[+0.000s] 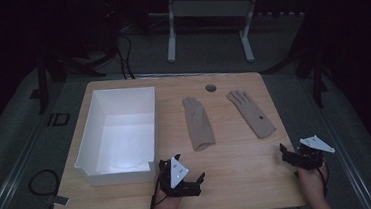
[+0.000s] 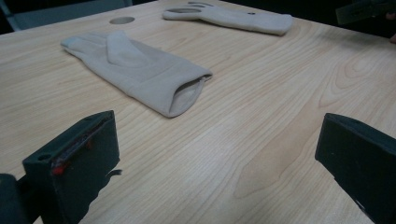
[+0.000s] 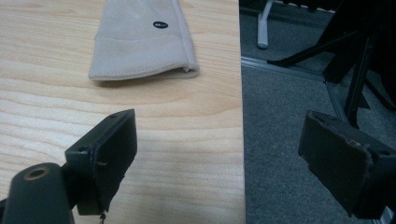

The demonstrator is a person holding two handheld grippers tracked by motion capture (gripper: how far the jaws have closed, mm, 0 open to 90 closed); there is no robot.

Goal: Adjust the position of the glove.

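- The folded beige fabric glove (image 2: 140,74) lies flat on the light wooden tabletop (image 2: 261,140), its open cuff turned toward the left gripper (image 1: 189,180) and lying ahead of the left fingers (image 2: 79,163), apart from them.
- The second beige glove with a small black tag (image 3: 144,42) lies spread near the tabletop's right edge, its cuff just ahead of the right fingers (image 3: 109,156).
- Both pairs of fingers stand wide apart and hold nothing; the right gripper (image 1: 298,157) hangs partly over the edge.
- Judged step: reaching for the gloves. Come in low, straddle each cuff hem, and pinch both fabric layers.
- The white open rectangular box (image 1: 93,137) sits beyond and to the outer side of the left fingers, a likely drop place.
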